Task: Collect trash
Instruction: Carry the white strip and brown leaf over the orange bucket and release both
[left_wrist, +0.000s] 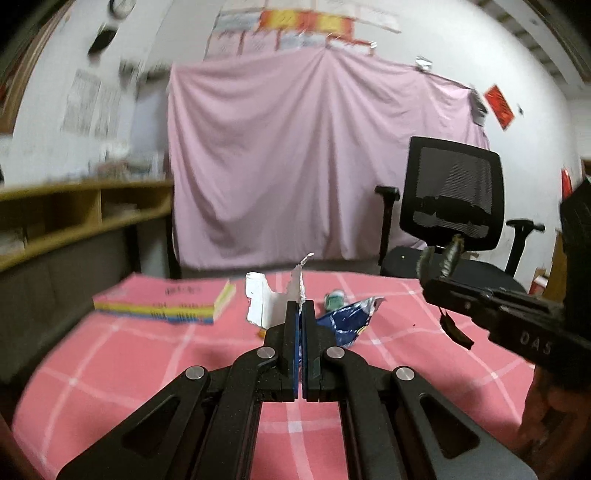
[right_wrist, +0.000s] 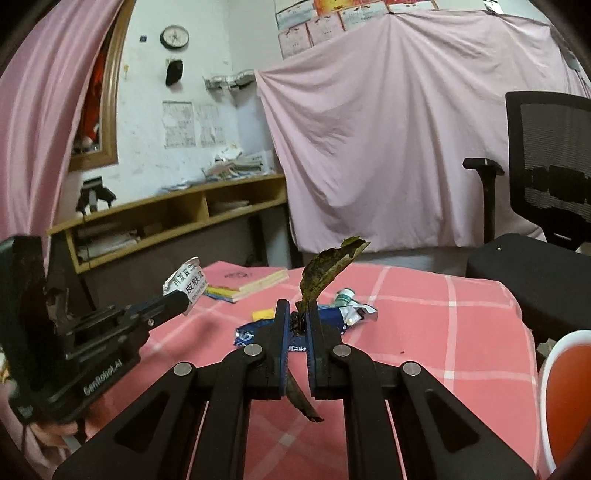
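Note:
My left gripper (left_wrist: 300, 307) is shut on a torn white wrapper (left_wrist: 264, 301) that sticks up from its tips above the pink checked table (left_wrist: 110, 354). The right wrist view shows that same gripper (right_wrist: 184, 301) at the left, with the printed white wrapper (right_wrist: 188, 281) pinched in it. My right gripper (right_wrist: 297, 314) is shut on a dry dark leaf (right_wrist: 327, 267), which pokes up past the tips and hangs out below the jaws. A crumpled blue wrapper (right_wrist: 334, 318), a small green-white tube (right_wrist: 345, 295) and a yellow scrap (right_wrist: 263, 314) lie on the cloth beyond.
A pink book (left_wrist: 166, 301) lies at the table's far left. A black mesh office chair (left_wrist: 456, 199) stands behind the table on the right. An orange bin with a white rim (right_wrist: 565, 398) sits at the lower right. Wooden shelves (right_wrist: 177, 218) line the left wall.

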